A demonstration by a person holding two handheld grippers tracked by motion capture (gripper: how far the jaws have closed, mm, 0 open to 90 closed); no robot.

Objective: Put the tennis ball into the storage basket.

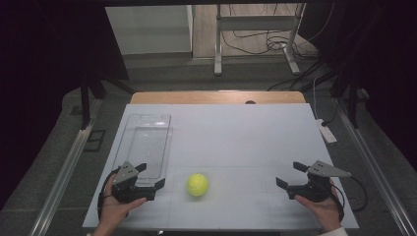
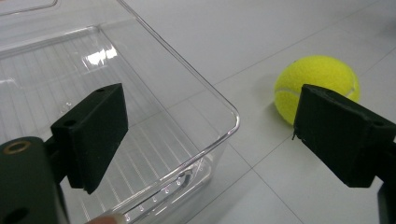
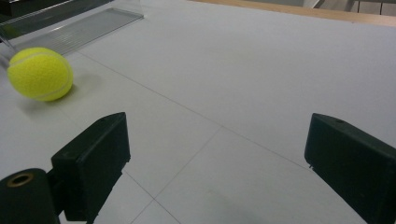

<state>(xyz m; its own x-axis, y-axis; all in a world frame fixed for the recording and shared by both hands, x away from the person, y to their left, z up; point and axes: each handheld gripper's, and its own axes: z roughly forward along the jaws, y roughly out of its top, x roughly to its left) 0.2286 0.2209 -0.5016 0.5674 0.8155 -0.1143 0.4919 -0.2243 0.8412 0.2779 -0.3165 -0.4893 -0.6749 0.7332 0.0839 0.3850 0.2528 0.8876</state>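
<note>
White table [image 1: 236, 132], dark room, and the tennis ball [image 1: 197, 184] sits free just right of the clear tray [image 1: 147, 118]. Left gripper [image 1: 150, 176] is closest, jaws apart, seemingly lining up; right gripper [image 1: 287, 173] waits wide open, 2 empty claws.

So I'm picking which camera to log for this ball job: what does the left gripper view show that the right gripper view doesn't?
The left gripper view gives a close look into the near corner of the clear plastic tray, with its ribbed floor and curved rim, seen between the open jaws of the left gripper. The right gripper view instead takes in a wide stretch of the white table, the wooden edge at its far side, and the open right gripper. Both show the yellow tennis ball lying free on the table, ungripped.
</note>
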